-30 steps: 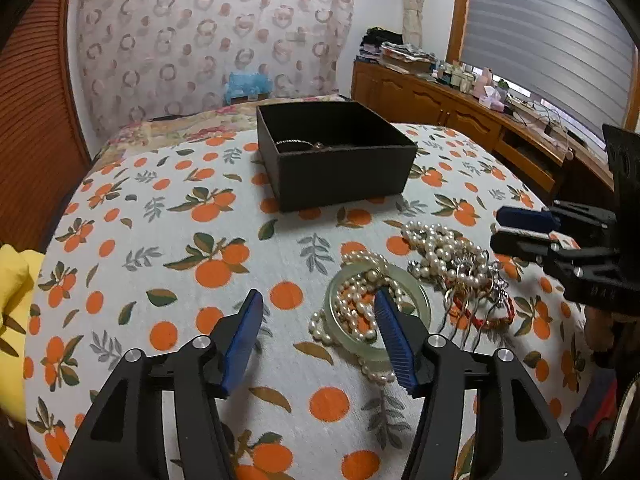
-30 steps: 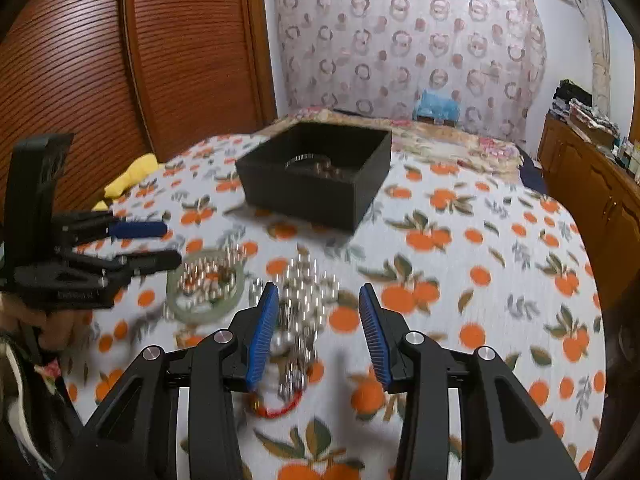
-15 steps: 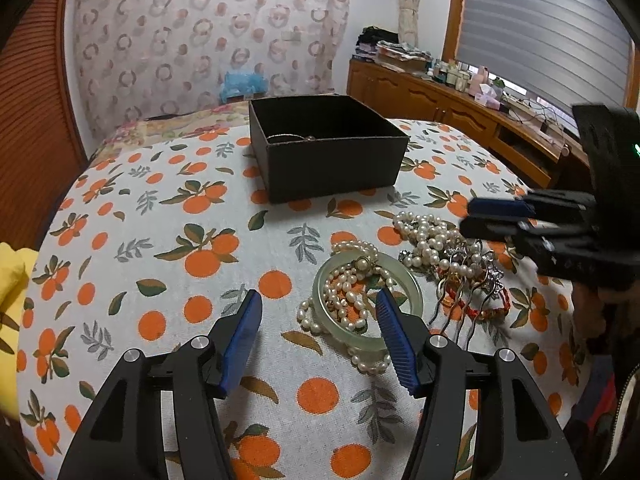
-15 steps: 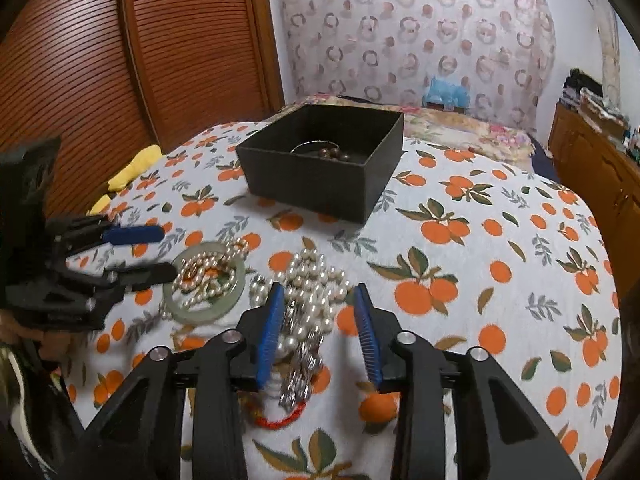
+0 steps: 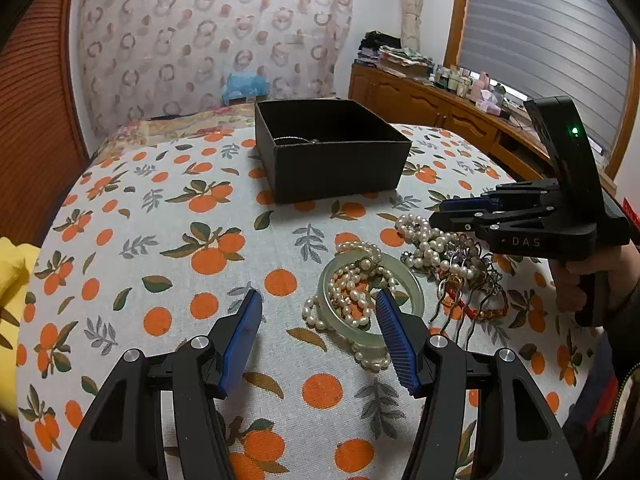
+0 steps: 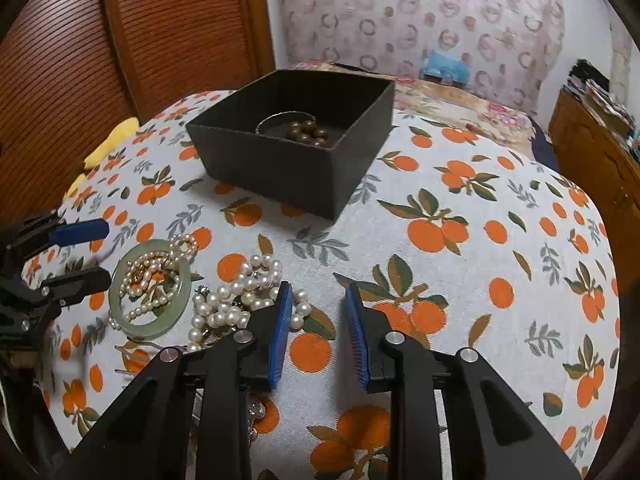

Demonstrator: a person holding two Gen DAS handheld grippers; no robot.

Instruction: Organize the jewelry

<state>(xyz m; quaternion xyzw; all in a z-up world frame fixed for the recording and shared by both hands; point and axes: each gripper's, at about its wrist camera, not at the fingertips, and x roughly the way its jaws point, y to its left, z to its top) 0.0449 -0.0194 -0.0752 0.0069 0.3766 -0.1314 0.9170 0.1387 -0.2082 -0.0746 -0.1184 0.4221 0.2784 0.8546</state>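
A black open box (image 5: pixel 328 156) stands at the far middle of the table; in the right wrist view the box (image 6: pixel 296 152) holds a brown bead bracelet (image 6: pixel 308 133) and a thin bangle. A pale green jade bangle (image 5: pixel 370 294) lies with pearl strands (image 5: pixel 352 280) over it. A pile of pearls (image 5: pixel 428 240) and red cord pieces lies to its right. My left gripper (image 5: pixel 318 320) is open just before the bangle. My right gripper (image 6: pixel 318 312) is open and empty, its left finger over the pearl pile (image 6: pixel 236 300).
The table carries an orange-print cloth (image 5: pixel 160 240). A yellow cloth (image 5: pixel 12 276) lies at the left edge. A wooden cabinet (image 5: pixel 440 104) with clutter runs along the right wall. A slatted wooden door (image 6: pixel 120 40) stands behind the table's left side.
My right gripper has come lower and forward over the pearl pile and its jaws have narrowed a little. My left gripper has shifted slightly, still facing the bangle.
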